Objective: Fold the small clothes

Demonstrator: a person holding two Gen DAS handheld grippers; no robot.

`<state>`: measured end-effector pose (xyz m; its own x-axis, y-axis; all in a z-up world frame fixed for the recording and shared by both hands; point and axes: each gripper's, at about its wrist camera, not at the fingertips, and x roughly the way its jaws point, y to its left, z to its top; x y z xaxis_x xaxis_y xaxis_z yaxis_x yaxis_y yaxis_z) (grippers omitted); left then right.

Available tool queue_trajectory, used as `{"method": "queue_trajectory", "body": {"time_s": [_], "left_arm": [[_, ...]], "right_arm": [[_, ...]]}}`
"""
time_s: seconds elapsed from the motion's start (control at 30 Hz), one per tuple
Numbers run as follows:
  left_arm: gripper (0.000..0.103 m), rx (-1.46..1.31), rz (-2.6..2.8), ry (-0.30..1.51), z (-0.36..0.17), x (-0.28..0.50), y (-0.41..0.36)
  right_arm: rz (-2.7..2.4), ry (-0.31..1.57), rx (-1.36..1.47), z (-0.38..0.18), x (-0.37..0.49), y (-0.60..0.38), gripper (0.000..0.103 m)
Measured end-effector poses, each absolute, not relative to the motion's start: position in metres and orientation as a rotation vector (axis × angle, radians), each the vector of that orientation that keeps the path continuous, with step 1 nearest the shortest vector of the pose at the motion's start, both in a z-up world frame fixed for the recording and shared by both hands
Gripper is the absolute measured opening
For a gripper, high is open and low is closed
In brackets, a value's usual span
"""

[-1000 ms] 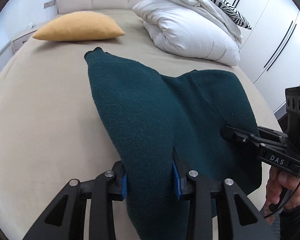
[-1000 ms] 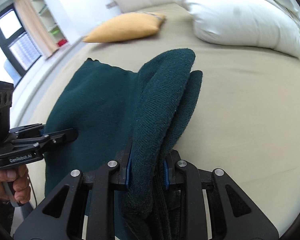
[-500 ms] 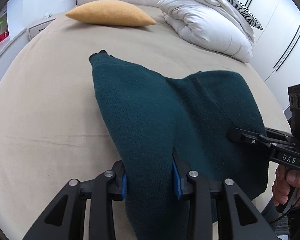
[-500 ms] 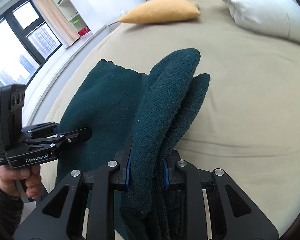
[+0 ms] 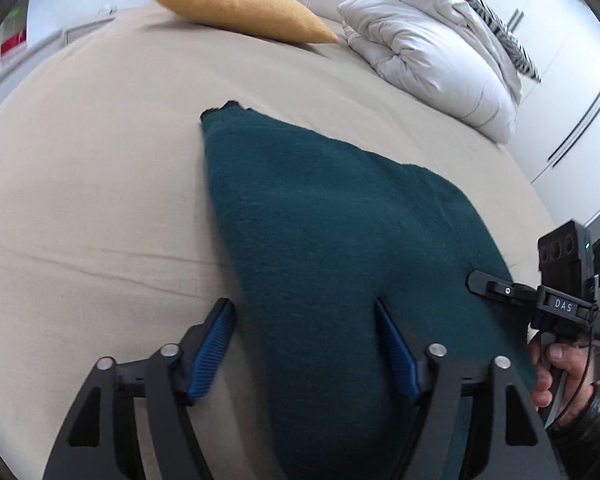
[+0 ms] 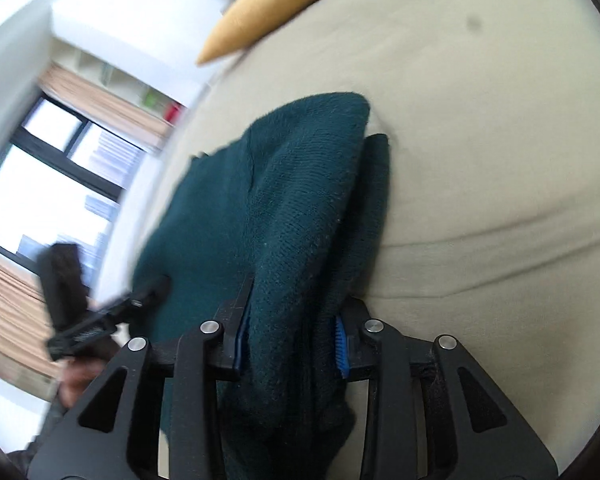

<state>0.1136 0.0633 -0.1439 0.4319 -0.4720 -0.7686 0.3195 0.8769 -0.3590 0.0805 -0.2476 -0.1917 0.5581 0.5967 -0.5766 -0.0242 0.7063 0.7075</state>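
On the beige bed sheet (image 5: 80, 200), a dark teal knitted garment (image 5: 332, 240) lies folded over itself, its far corner pointing toward a mustard-yellow cushion (image 5: 244, 10) near the headboard. The left gripper (image 5: 305, 338) straddles the garment's near edge with its jaws spread wide, the blue pads (image 5: 214, 354) clear of the fabric on either side. The right gripper (image 6: 290, 330) has its jaws part-way apart around a thick bunched fold of the same garment, the knit filling the gap between them. A white duvet (image 5: 432, 68) is heaped beside the cushion, with a zebra-print pillow (image 5: 468, 4) on top.
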Motion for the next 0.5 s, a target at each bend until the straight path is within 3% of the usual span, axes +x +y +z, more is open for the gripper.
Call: {"method": "queue_trajectory", "body": {"time_s": [0.07,0.13,0.2,0.37,0.5], "left_arm": [[0.076,-0.201,-0.498,1.01,-0.143,0.11,0.07],[0.075,-0.174,-0.467,0.992,-0.134,0.102,0.071],[0.071,-0.126,-0.422,0.938,-0.116,0.087,0.072],[0.068,-0.099,-0.36,0.792,-0.073,0.056,0.068],[0.068,-0.026,-0.431,0.77,-0.068,0.053,0.031]], "right_arm": [[0.407,0.924,0.742,-0.189,0.079,-0.252,0.032],[0.343,0.92,0.734,-0.177,0.068,-0.259,0.045],[0.241,0.899,0.742,-0.165,0.045,-0.275,0.051],[0.301,0.772,0.815,-0.127,0.02,-0.28,0.051],[0.443,0.805,0.767,-0.12,0.039,-0.255,0.051]]}}
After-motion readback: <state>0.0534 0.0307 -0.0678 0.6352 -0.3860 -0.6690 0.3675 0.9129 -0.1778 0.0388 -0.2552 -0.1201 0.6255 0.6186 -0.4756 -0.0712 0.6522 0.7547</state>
